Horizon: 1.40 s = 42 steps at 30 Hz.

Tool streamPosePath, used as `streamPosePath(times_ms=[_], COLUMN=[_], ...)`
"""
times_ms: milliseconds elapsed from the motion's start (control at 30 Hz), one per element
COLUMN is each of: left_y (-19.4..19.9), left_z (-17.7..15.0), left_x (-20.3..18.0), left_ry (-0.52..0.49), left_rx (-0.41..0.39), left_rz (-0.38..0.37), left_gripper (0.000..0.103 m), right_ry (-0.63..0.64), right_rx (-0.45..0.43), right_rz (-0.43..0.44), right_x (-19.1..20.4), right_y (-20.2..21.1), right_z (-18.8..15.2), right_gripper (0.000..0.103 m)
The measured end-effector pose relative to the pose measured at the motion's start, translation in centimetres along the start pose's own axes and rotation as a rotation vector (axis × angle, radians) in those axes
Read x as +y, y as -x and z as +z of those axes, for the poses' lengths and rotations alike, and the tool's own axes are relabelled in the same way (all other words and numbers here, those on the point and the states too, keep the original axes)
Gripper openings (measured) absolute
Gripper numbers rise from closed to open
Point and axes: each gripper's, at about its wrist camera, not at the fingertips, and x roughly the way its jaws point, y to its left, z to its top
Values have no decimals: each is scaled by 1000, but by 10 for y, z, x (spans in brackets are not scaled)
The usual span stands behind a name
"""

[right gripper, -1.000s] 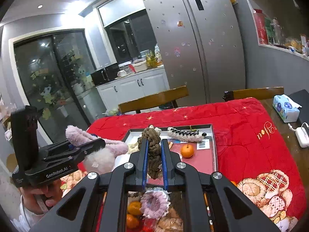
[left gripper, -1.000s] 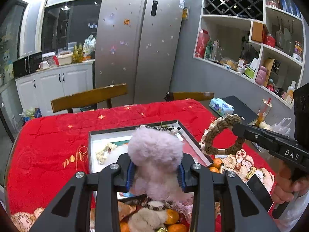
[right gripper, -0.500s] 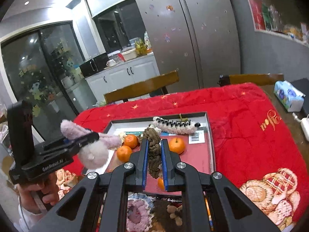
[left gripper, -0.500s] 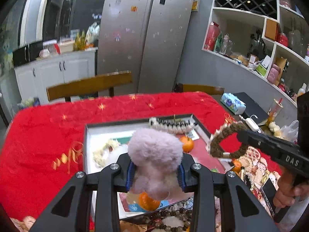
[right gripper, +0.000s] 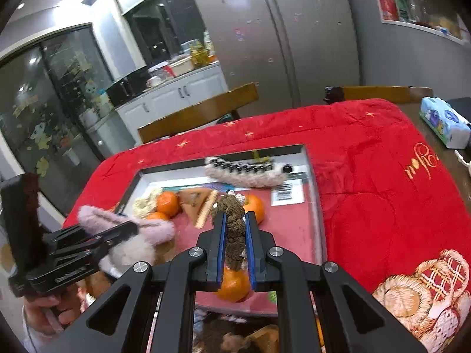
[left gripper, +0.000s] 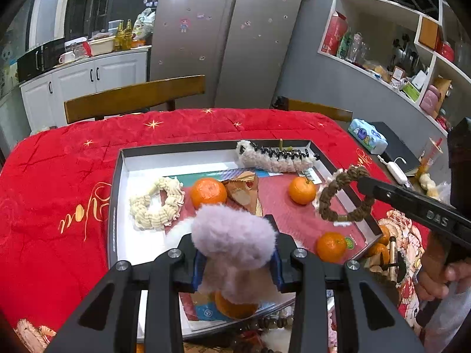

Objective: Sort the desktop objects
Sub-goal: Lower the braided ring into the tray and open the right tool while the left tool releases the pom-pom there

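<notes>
Four oranges point(left gripper: 208, 192) lie in the tray point(left gripper: 117, 194) (two scrunchies beside them). The left gripper point(left gripper: 235, 267) clenches a pink fluffy scrunchie point(left gripper: 232, 236); the right gripper point(right gripper: 234, 253) clenches a brown braided one point(right gripper: 234, 229).

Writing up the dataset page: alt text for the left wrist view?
The left hand-held gripper clamps a fluffy pink hair tie above a shallow tray of tangerines and scrunchies on a red tablecloth; the right hand-held gripper carries a brown braided ring.

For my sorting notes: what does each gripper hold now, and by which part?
The left gripper clamps the pink fluffy hair tie across its body. The right gripper pinches the brown braided ring on one side.
</notes>
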Motion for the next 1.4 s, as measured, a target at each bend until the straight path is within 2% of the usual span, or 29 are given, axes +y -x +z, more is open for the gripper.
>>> streamPosePath(times_ms=[167,267,367,433,1167,1267,1300,1367,1400], left_y=[-3,-2,-2,-3,-4,-6,-6,-5,-3], left_z=[-1,-1,-2,-2,0,2,3,4,5], left_x=[11,7,7,8,12,12,12,13,14], left_ry=[44,19,20,26,45,65,71,73,74], left_rx=[7,5,-1,-3,-16,-4,3,5,-1], left_rz=[-44,-35,-32,-35,-41,-33,-22,-10,-9], left_gripper=[36,36,36,36,36,38,41,50,59], right_ry=[-29,-39,-30,-46,-9,-4,-9,-25,-35], right_rx=[51,77,85,93,83,72,65,53,44], right_rz=[0,23,-16,-3,3,17,25,53,68], right_x=[-11,-14,-17,-21,-11,-9,-10,-12,-13], right_y=[-18,-25,-30,-32,-33,-31,-29,-26,-23], right_z=[-6,-11,-13,-15,-17,-16,-15,-13,-12], right_gripper=[13,13,13,13,13,17,18,29,41])
